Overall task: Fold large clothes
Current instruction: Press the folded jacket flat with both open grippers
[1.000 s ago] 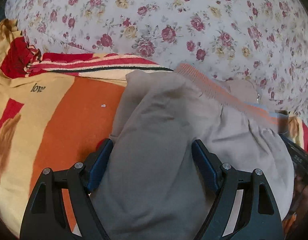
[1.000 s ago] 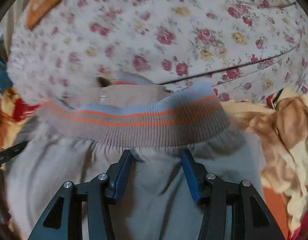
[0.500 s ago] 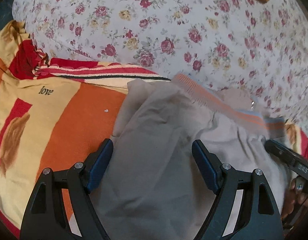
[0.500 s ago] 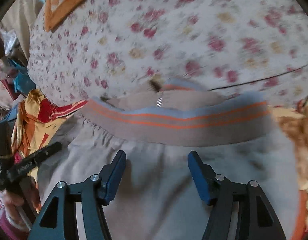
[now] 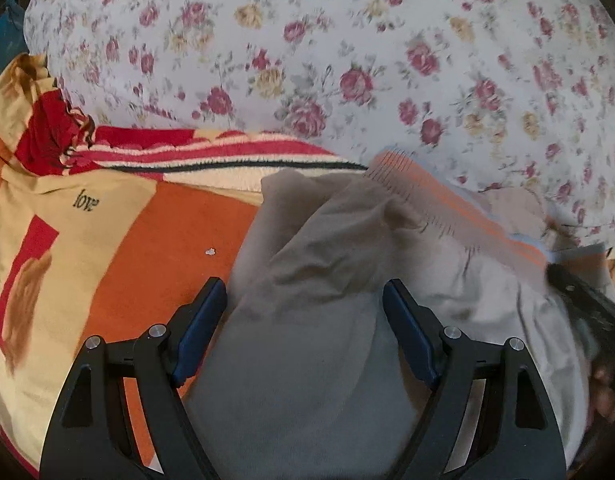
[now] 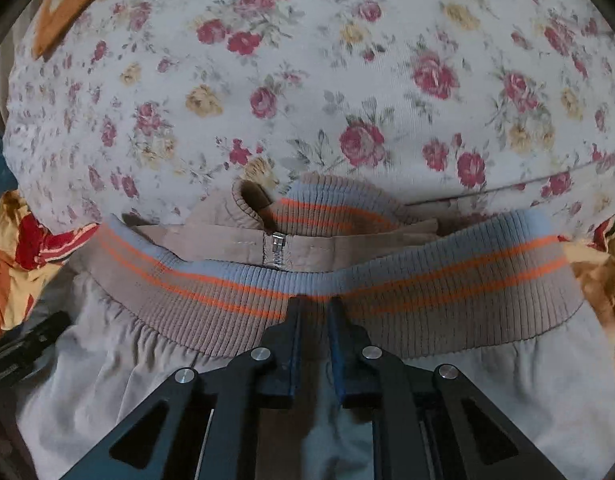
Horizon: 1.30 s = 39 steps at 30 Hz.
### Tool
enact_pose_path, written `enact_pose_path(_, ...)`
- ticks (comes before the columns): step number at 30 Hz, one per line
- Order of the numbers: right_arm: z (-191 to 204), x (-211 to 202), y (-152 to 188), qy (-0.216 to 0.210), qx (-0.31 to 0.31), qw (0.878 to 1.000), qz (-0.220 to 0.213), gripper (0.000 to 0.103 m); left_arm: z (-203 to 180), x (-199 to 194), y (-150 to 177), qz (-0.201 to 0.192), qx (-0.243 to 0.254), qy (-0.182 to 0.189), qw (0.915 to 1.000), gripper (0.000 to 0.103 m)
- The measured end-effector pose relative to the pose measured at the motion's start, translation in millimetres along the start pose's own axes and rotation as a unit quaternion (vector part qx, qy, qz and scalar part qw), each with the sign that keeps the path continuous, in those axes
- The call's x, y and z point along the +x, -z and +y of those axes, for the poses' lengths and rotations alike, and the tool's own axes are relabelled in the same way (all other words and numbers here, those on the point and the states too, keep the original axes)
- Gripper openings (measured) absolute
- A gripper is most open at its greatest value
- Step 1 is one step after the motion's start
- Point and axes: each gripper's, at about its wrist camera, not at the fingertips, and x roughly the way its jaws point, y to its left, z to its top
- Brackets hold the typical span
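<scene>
While the floral sheet (image 5: pixel 347 40) covers the far part of the bed and gives a broad soft bearing surface, the orange, red and cream blanket (image 5: pixel 107 260) lies nearer, spread on the left under the garment. On these two coverings rests one large garment, a taupe jacket (image 5: pixel 307 360) with a zip (image 6: pixel 278 249), lying bunched across the blanket with its ribbed edge toward the floral sheet. Its body fills the lower part of both views, so it seems to be laid out for folding rather than folded yet.

One ribbed hem band (image 6: pixel 447 292), grey-blue and taupe with two orange stripes, runs across the right wrist view; a second ribbed piece, likely a collar (image 6: pixel 319 204), shows behind it. The right claw (image 6: pixel 314 304) has its jaws pressed nearly together on the lower edge of this band at about its middle, pinching the knit; judged from that, it holds the hem to lift or carry it over for a fold. The left claw (image 5: pixel 303 312) stands spread wide over the jacket's body, gripping nothing, probably ready to pin or take cloth. Two claws, one jacket, two bed coverings.
</scene>
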Motion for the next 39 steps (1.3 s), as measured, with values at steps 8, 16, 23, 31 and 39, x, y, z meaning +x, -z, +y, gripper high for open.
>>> enact_pose_path(8, -18, -105, 51, -0.027, -0.016, 0.999, -0.036, 0.052, 1, -1, 0, -0.006, 0.006, 0.001, 1.0, 0.081)
enact_pose_path(16, -77, -99, 101, 0.074, -0.026, 0.997, -0.024, 0.053, -1, -1, 11, -0.016, 0.013, 0.008, 0.9997, 0.081)
enact_pose_path(23, -73, -138, 95, 0.065, -0.014, 0.997, -0.039, 0.053, 21, -46, 33, -0.014, 0.029, 0.041, 0.9986, 0.081)
enact_pose_path(31, -55, -153, 142, 0.044, -0.053, 0.998, -0.009, 0.053, 55, -79, 78, -0.008, 0.021, 0.043, 0.9988, 0.081)
enact_pose_path(39, -45, -162, 146, 0.068, -0.053, 0.996, 0.006, 0.053, 78, -67, 96, 0.003, -0.04, 0.084, 0.9957, 0.081)
